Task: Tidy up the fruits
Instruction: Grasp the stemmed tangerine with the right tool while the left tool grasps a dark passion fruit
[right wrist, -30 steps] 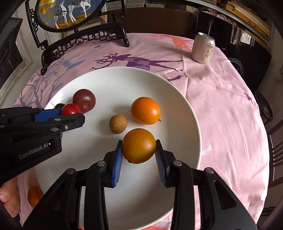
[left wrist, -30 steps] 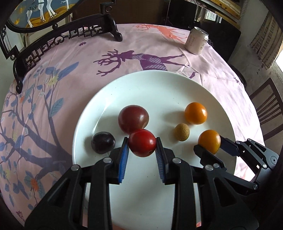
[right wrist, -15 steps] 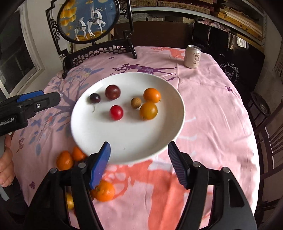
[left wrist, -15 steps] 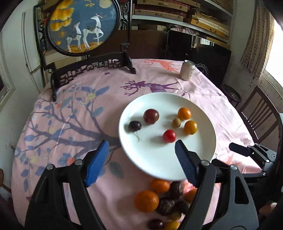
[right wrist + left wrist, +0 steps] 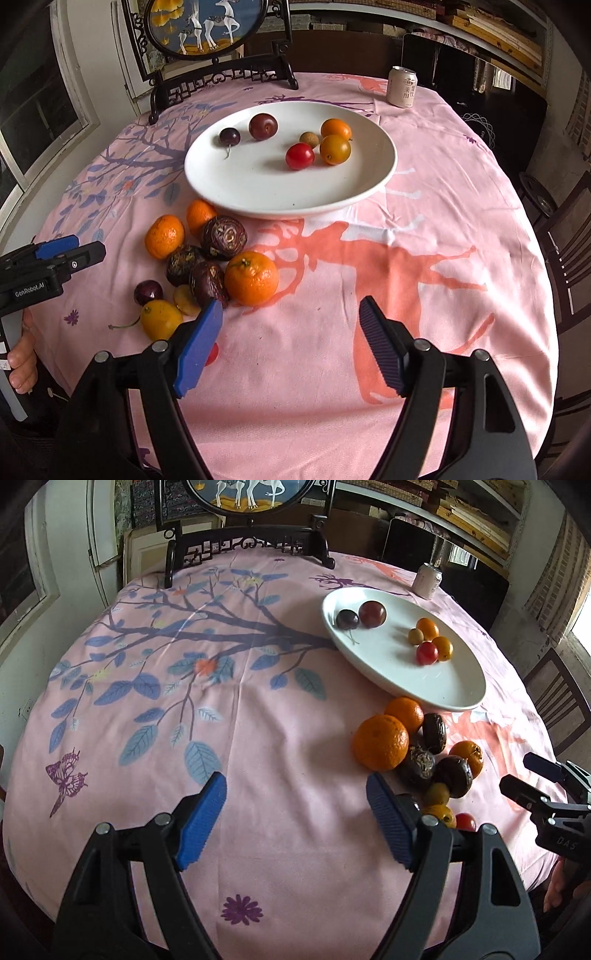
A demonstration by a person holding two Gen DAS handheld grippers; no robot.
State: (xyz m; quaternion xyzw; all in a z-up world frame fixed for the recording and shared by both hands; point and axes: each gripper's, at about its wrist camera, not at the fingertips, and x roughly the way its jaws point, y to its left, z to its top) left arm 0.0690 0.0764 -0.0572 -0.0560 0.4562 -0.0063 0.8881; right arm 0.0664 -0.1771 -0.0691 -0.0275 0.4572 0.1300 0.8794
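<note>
A white plate (image 5: 258, 192) holds several small fruits: a red tomato (image 5: 300, 156), two orange ones, a brown longan and two dark plums. It also shows in the left wrist view (image 5: 424, 686). A pile of loose fruit lies on the cloth in front of it: oranges (image 5: 252, 277) (image 5: 380, 742), dark passion fruits (image 5: 224, 232), a plum and yellow fruits. My right gripper (image 5: 291, 343) is open and empty, just right of the pile. My left gripper (image 5: 295, 819) is open and empty over bare cloth, left of the pile.
A round table with a pink printed cloth (image 5: 424, 258). A drink can (image 5: 402, 87) stands at the far side. A framed deer screen on a dark stand (image 5: 207, 40) stands at the back. Chairs (image 5: 557, 698) stand at the right.
Both grippers let go of their fruits on the plate, opened wide and drew back toward the near table edge. The left gripper has also swung left.
</note>
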